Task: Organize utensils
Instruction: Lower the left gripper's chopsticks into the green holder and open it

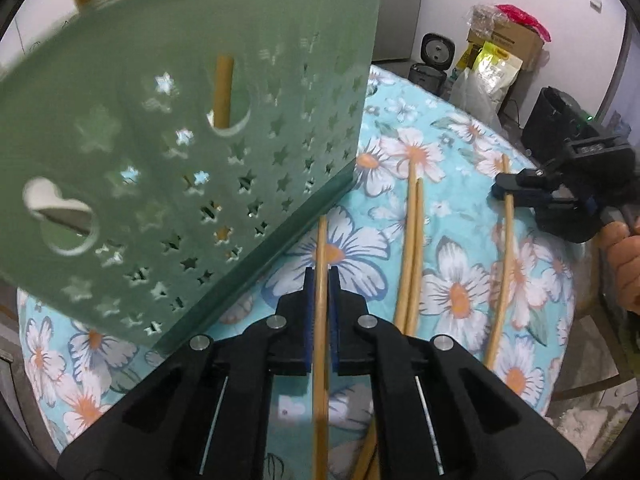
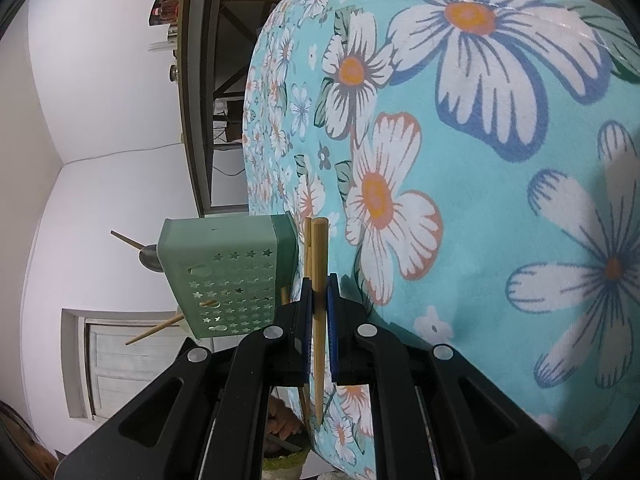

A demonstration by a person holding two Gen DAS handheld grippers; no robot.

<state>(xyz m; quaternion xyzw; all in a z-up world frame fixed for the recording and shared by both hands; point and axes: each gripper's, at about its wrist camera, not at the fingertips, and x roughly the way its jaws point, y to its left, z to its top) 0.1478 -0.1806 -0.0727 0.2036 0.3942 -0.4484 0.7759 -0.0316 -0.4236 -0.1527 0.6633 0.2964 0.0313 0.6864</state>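
Observation:
A green utensil holder (image 1: 180,152) with star cut-outs stands on the floral tablecloth (image 1: 460,264), close on my left; a chopstick (image 1: 222,92) shows inside it. My left gripper (image 1: 320,276) is shut on a bamboo chopstick (image 1: 320,320) right beside the holder's base. A pair of chopsticks (image 1: 412,248) lies on the cloth to the right. My right gripper (image 1: 500,190) is shut on another chopstick (image 1: 506,256) further right. In the right wrist view the gripper (image 2: 319,284) clamps that chopstick (image 2: 319,320), with the holder (image 2: 228,280) beyond holding a spoon (image 2: 150,258) and chopsticks.
Beyond the table's far edge stand a rice cooker (image 1: 434,62), bags and a cardboard box (image 1: 508,48). A black device (image 1: 556,120) sits at the right. A dark shelf unit (image 2: 208,92) and a door (image 2: 112,364) show in the right wrist view.

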